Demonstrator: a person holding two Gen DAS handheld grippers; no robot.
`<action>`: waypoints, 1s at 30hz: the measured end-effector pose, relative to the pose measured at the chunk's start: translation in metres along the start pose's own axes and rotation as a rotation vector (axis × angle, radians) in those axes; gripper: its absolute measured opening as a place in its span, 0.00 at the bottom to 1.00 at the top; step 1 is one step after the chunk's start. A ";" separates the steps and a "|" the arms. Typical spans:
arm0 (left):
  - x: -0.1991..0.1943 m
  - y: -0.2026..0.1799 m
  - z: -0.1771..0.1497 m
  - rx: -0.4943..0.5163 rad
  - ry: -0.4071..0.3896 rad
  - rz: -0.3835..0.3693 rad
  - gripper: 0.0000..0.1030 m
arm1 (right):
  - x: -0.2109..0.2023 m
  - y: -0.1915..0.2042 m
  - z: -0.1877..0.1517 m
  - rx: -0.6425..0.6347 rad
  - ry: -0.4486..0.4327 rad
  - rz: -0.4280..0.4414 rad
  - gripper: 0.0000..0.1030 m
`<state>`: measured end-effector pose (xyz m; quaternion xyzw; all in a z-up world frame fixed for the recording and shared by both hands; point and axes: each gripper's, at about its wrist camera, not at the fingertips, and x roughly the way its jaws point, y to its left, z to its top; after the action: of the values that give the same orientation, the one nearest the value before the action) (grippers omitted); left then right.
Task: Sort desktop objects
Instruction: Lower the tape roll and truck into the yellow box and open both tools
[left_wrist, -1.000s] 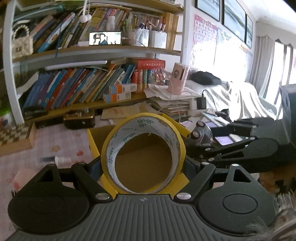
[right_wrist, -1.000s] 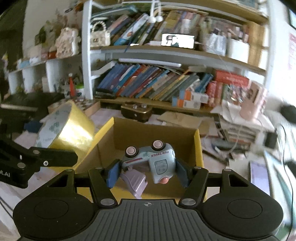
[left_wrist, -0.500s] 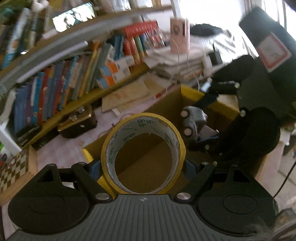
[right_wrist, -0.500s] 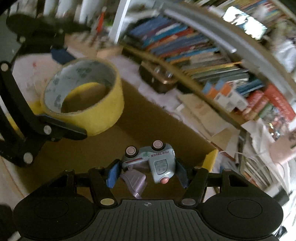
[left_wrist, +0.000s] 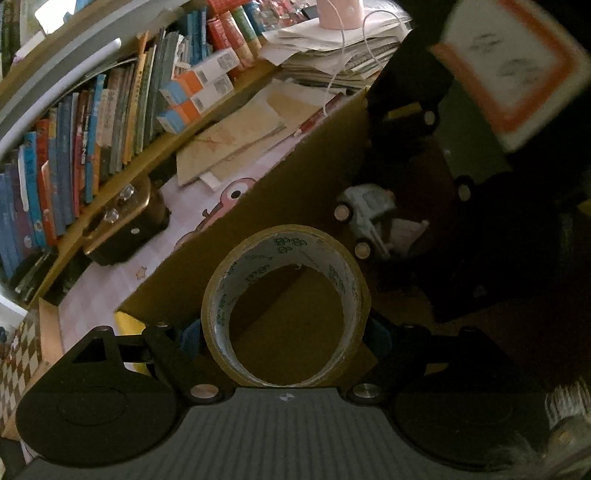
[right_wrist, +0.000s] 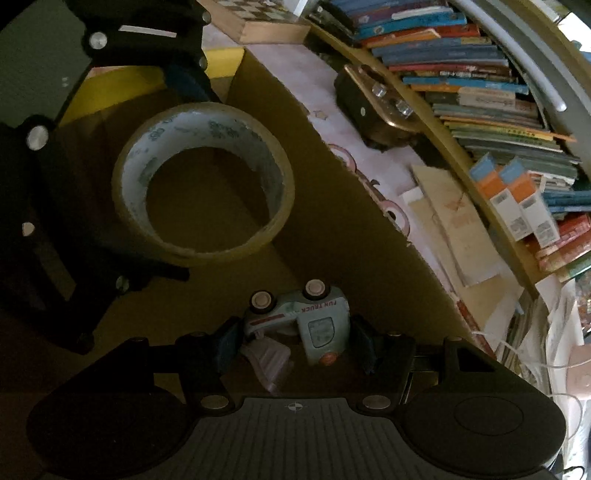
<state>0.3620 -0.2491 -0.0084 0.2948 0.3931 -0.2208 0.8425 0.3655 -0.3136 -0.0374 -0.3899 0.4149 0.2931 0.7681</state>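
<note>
My left gripper (left_wrist: 284, 332) is shut on a roll of yellow tape (left_wrist: 286, 306), held upright inside an open cardboard box (left_wrist: 295, 162). My right gripper (right_wrist: 295, 341) is shut on a pale blue toy truck (right_wrist: 314, 317) with a grey scoop, also low inside the box (right_wrist: 351, 206). The truck also shows in the left wrist view (left_wrist: 369, 210), right of the tape. The tape also shows in the right wrist view (right_wrist: 203, 184), left of the truck, between the left gripper's fingers. The box floor is dark.
A black and gold case (left_wrist: 122, 229) lies on the pink tablecloth (left_wrist: 110, 288) beyond the box. A shelf of books (left_wrist: 92, 122) runs behind it. Loose papers (left_wrist: 236, 136) and a chessboard box (right_wrist: 258, 18) lie near the box.
Both grippers have tilted downward and dropped deeper into the box with the tape and the truck still held. The view has grown darker.
</note>
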 end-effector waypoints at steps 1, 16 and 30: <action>0.001 0.000 0.000 0.001 0.007 0.000 0.81 | 0.002 0.000 0.000 0.001 0.014 0.006 0.62; -0.043 0.009 -0.003 -0.080 -0.125 0.064 0.95 | -0.029 -0.007 -0.006 0.055 -0.097 -0.026 0.72; -0.152 0.005 -0.052 -0.400 -0.344 0.175 1.00 | -0.158 0.013 -0.047 0.427 -0.502 -0.201 0.79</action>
<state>0.2473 -0.1893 0.0864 0.1135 0.2533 -0.1121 0.9541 0.2594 -0.3667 0.0786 -0.1752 0.2244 0.2094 0.9355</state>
